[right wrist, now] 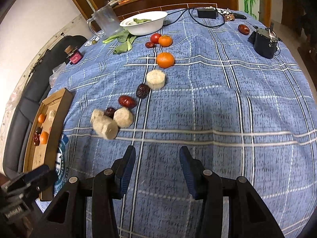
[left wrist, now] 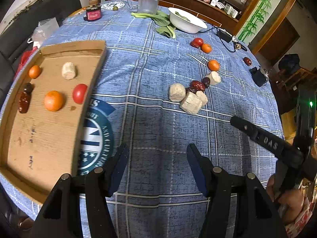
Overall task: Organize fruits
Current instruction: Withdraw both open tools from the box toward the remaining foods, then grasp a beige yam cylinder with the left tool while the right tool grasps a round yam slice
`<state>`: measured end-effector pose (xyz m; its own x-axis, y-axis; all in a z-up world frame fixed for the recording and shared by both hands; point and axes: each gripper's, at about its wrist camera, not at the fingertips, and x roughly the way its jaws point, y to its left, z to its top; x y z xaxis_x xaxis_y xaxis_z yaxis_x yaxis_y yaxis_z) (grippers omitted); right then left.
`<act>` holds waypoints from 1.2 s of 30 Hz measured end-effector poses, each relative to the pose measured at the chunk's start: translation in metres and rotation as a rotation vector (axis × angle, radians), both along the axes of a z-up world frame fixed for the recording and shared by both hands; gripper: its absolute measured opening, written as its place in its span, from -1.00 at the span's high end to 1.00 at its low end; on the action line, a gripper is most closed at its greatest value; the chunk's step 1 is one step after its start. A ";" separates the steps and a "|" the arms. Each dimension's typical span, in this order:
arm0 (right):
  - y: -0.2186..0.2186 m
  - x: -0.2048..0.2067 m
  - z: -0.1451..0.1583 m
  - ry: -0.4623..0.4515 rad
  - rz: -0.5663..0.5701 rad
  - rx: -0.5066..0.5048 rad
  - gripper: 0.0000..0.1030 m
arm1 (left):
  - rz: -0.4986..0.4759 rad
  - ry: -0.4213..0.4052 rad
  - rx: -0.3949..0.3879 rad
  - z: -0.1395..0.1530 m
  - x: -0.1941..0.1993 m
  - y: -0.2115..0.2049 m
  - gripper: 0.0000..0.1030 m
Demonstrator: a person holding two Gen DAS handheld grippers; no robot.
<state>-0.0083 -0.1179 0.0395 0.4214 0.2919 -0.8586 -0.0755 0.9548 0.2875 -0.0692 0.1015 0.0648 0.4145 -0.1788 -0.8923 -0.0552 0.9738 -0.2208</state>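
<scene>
A cardboard tray (left wrist: 49, 138) lies at the left on the blue checked cloth; it holds two oranges (left wrist: 53, 100), a tomato (left wrist: 79, 93), a beige chunk (left wrist: 68, 70) and red dates (left wrist: 24, 101). On the cloth lie beige chunks (right wrist: 107, 128), red dates (right wrist: 127, 101), oranges (right wrist: 165, 59) and a tomato (right wrist: 155, 38). My left gripper (left wrist: 157, 158) is open and empty above the cloth beside the tray. My right gripper (right wrist: 157, 161) is open and empty, hovering short of the chunks. The right gripper also shows in the left wrist view (left wrist: 257, 134).
A white bowl (right wrist: 146, 22) with greens, leafy greens (right wrist: 122, 41), a clear jug (right wrist: 106, 20), a small jar (right wrist: 74, 55), a black device (right wrist: 264, 41), a lone date (right wrist: 243, 29) and a cabled adapter (right wrist: 207, 12) sit at the far side. A dark sofa (right wrist: 25, 103) lies left.
</scene>
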 end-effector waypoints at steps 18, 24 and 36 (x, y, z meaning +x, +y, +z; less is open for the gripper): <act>-0.014 0.022 -0.010 0.019 -0.021 0.002 0.04 | -0.118 -0.036 -0.035 -0.031 0.073 -0.048 -0.04; -0.012 0.017 -0.011 0.020 -0.015 -0.007 0.04 | -0.186 -0.037 0.042 -0.043 0.084 -0.065 0.39; 0.025 0.021 -0.007 -0.006 0.085 0.009 0.04 | -0.094 -0.040 0.033 -0.027 0.062 -0.004 0.40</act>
